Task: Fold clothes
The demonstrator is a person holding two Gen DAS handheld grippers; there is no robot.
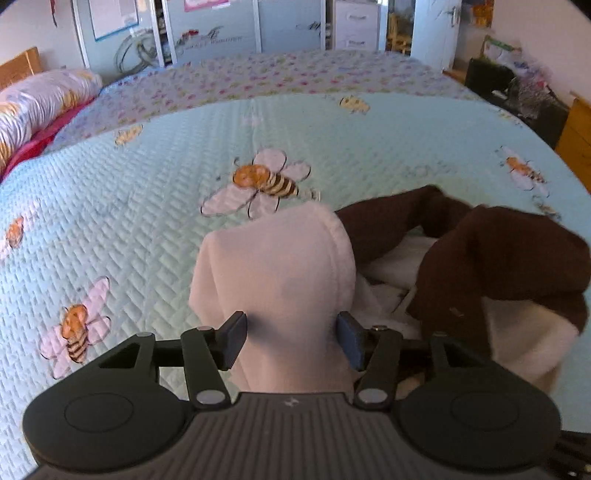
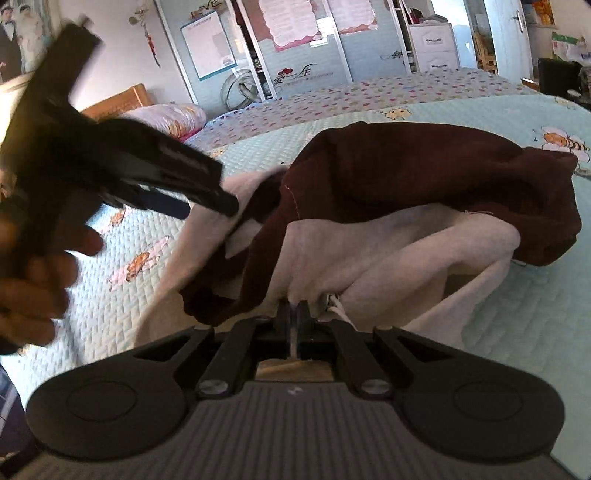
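A garment that is brown outside with a white fleecy lining (image 1: 480,266) lies bunched on the light blue bee-print quilt (image 1: 129,221). In the left wrist view my left gripper (image 1: 291,336) is open, its fingers on either side of a raised white part of the garment (image 1: 280,273). In the right wrist view my right gripper (image 2: 294,314) is shut on the white lining of the garment (image 2: 406,258), with the brown cloth (image 2: 424,170) draped behind it. The left gripper (image 2: 177,192) shows blurred at the left of that view, held by a hand (image 2: 33,288).
The quilt covers a large bed with a floral sheet (image 1: 295,74) beyond. A pillow (image 1: 40,99) lies at the far left. Wardrobes (image 1: 221,26) stand behind the bed, and a dark chair with clutter (image 1: 517,92) at the right.
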